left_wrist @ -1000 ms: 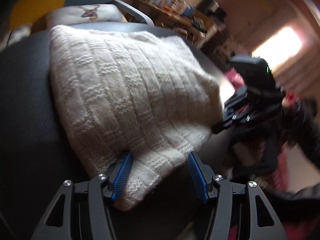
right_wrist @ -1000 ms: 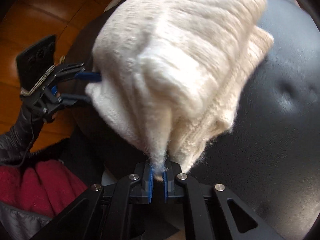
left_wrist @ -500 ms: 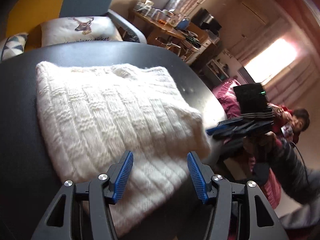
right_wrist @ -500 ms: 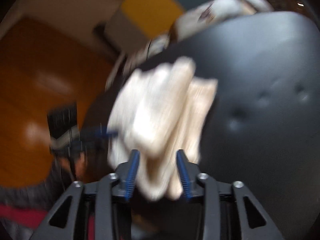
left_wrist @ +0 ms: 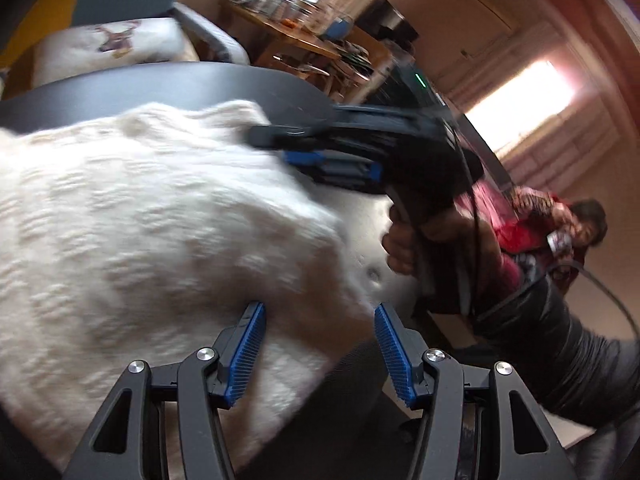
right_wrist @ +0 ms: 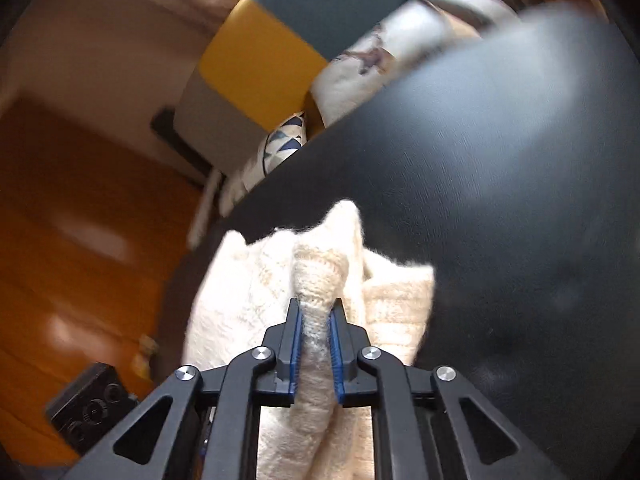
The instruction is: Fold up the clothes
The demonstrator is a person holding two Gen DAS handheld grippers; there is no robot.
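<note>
A folded cream knitted sweater (left_wrist: 140, 240) lies on a black leather seat (left_wrist: 192, 84). My left gripper (left_wrist: 320, 354) is open, its blue pads straddling the sweater's near edge. My right gripper (right_wrist: 316, 344) is shut on a thick bunch of the sweater (right_wrist: 316, 280) and holds it over the black seat (right_wrist: 500, 200). In the left wrist view the right gripper (left_wrist: 320, 160) reaches across the sweater's far right side, held by a hand.
A chair with a yellow and blue back (right_wrist: 280, 40) and white printed cushions (left_wrist: 116, 44) stands behind the seat. A wooden desk (left_wrist: 308, 44) with clutter is farther back. A person in red (left_wrist: 560, 232) sits at the right. Wooden floor (right_wrist: 60, 240) lies to the left.
My right gripper opened about half a second ago, then moved onto the sweater and closed on a bunch of it. My left gripper stayed open at the near edge.
</note>
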